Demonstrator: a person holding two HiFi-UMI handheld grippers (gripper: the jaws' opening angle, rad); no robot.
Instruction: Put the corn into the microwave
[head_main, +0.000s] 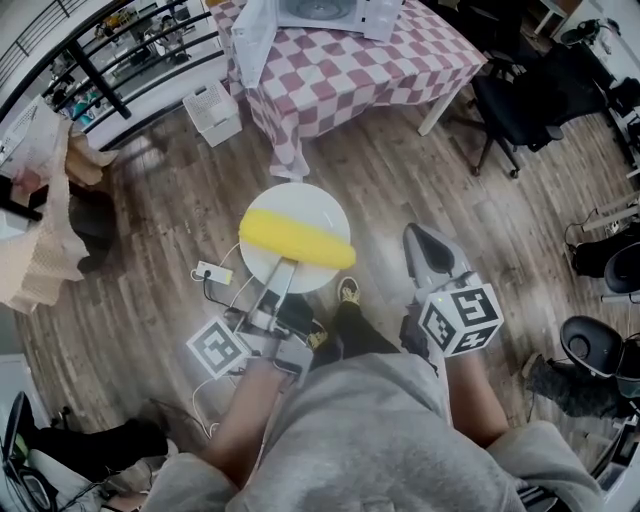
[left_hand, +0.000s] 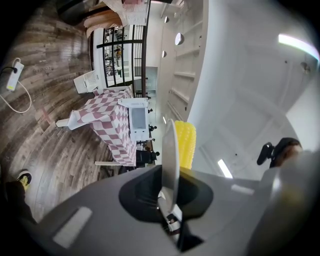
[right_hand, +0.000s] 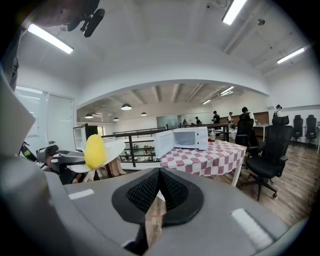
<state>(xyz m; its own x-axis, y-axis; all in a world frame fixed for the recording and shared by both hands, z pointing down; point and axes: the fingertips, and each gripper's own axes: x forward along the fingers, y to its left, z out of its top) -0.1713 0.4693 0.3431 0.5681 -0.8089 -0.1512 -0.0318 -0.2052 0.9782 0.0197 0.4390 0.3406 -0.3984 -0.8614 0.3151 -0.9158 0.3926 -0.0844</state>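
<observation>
A yellow corn cob (head_main: 297, 240) lies on a white plate (head_main: 300, 205) held out over the wooden floor. My left gripper (head_main: 285, 272) is shut on the plate's near rim. In the left gripper view the plate (left_hand: 170, 150) stands edge-on between the jaws, with the corn (left_hand: 186, 144) beside it. My right gripper (head_main: 421, 240) hangs to the plate's right, shut with nothing in it. The white microwave (head_main: 322, 10) stands on a checkered table (head_main: 330, 75) ahead, its door (right_hand: 163, 143) swung open. In the right gripper view the corn (right_hand: 94, 151) shows at the left, and the microwave (right_hand: 187, 138) at the centre.
A black office chair (head_main: 525, 105) stands right of the table, more chairs (head_main: 605, 260) at the far right. A white crate (head_main: 213, 112) sits left of the table by a black railing (head_main: 120, 65). A power strip (head_main: 213, 272) with cables lies on the floor under the plate.
</observation>
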